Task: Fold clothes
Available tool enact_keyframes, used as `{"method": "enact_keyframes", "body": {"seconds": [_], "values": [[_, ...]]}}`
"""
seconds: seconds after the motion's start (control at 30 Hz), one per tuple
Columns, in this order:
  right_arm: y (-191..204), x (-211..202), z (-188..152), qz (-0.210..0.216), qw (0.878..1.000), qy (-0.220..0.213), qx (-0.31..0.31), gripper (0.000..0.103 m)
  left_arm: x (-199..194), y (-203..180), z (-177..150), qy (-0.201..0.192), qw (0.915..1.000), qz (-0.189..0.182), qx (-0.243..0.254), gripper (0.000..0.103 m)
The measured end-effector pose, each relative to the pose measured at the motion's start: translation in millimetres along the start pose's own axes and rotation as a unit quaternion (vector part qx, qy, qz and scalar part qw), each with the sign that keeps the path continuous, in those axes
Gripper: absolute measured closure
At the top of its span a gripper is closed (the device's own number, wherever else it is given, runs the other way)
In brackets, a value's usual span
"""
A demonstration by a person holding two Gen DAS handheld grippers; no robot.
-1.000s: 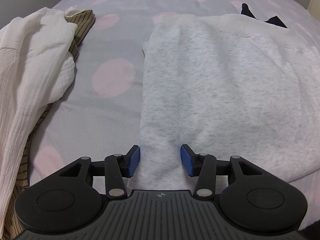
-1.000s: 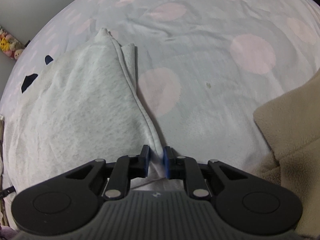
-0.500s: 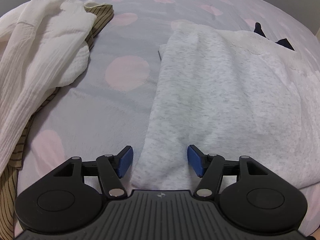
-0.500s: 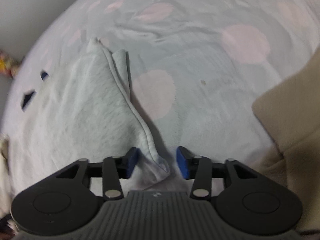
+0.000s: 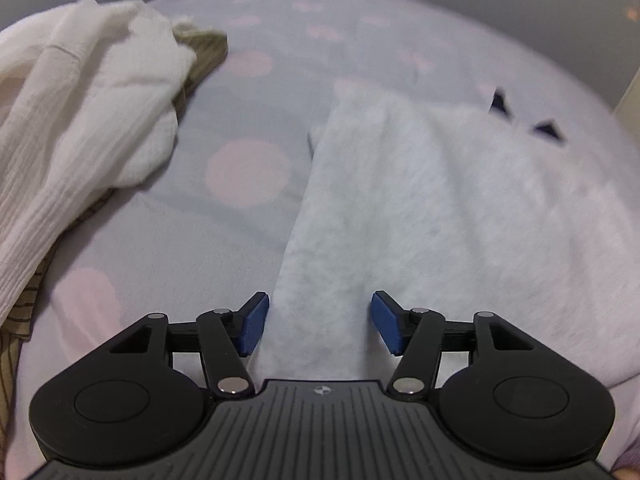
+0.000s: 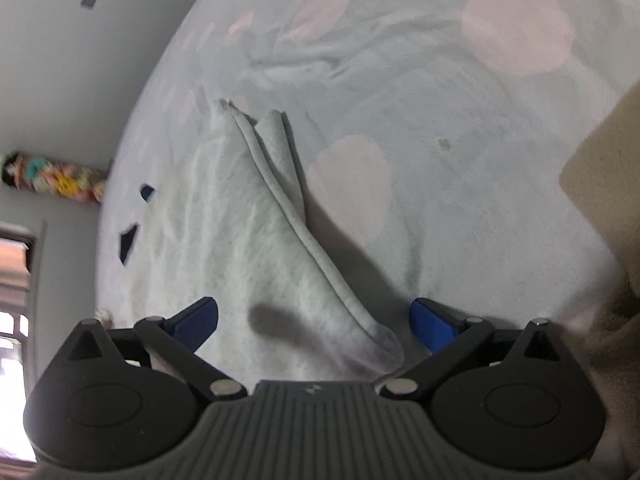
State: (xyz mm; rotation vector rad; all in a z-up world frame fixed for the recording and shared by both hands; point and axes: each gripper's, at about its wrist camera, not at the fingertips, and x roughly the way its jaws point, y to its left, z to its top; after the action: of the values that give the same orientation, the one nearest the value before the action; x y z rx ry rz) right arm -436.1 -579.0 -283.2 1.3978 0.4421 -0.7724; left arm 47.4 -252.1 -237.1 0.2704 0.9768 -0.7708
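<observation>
Grey sweatshirt (image 5: 440, 216), one, flat on the dotted bedsheet (image 5: 224, 248); left gripper (image 5: 320, 322) closing, pads clear of the cloth between them; one white garment (image 5: 76, 128), one striped garment (image 5: 204, 50). Right view: sweatshirt edge (image 6: 280, 248), right gripper (image 6: 314, 320) opening wide, gripping nothing; one beige fleece (image 6: 604, 184). No legible writing.

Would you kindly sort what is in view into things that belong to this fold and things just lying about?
In the job:
grey sweatshirt
left tool, closing
right tool, opening

Lying about:
white garment
striped garment
beige fleece
dotted bedsheet
</observation>
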Motion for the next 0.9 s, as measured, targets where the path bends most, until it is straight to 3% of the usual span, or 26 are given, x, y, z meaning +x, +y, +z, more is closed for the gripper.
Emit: {"method": "enact_keyframes", "body": {"seconds": [0.1,0.23,0.4,0.43,0.53,0.73,0.77,0.9], "values": [[4.3,-17.6,-2.1,-0.022,0.999,-0.038,0.002,0.012,-11.0,2.4,3.2,-0.035,0.9991,-0.020,-0.010,0.048],[36.0,-47.5,-3.1,-0.050,0.987,-0.113,-0.100,0.015,-18.2,-7.1,12.9,-0.074,0.9965,-0.038,0.007,0.048],[75.7,-30.3,23.9,-0.054,0.970,-0.118,-0.208,0.018,-6.1,-29.6,32.8,-0.082,0.9940,-0.046,0.056,0.048],[80.8,-20.7,30.1,-0.062,0.966,-0.116,-0.222,0.023,-3.4,-32.0,36.7,-0.080,0.9939,-0.047,0.059,0.048],[81.6,8.4,52.1,-0.071,0.967,-0.090,-0.228,0.057,4.6,-33.1,46.3,-0.075,0.9944,-0.045,0.059,0.048],[64.1,42.7,71.5,-0.038,0.977,-0.036,-0.205,0.054,23.6,-24.8,57.0,-0.059,0.9967,-0.036,0.043,0.048],[60.6,47.6,73.5,-0.031,0.980,-0.032,-0.196,0.050,26.8,-22.9,57.9,-0.055,0.9971,-0.037,0.038,0.048],[51.8,60.2,78.3,-0.019,0.981,-0.027,-0.190,0.050,37.6,-22.3,59.9,-0.044,0.9979,-0.032,0.036,0.048]]}}
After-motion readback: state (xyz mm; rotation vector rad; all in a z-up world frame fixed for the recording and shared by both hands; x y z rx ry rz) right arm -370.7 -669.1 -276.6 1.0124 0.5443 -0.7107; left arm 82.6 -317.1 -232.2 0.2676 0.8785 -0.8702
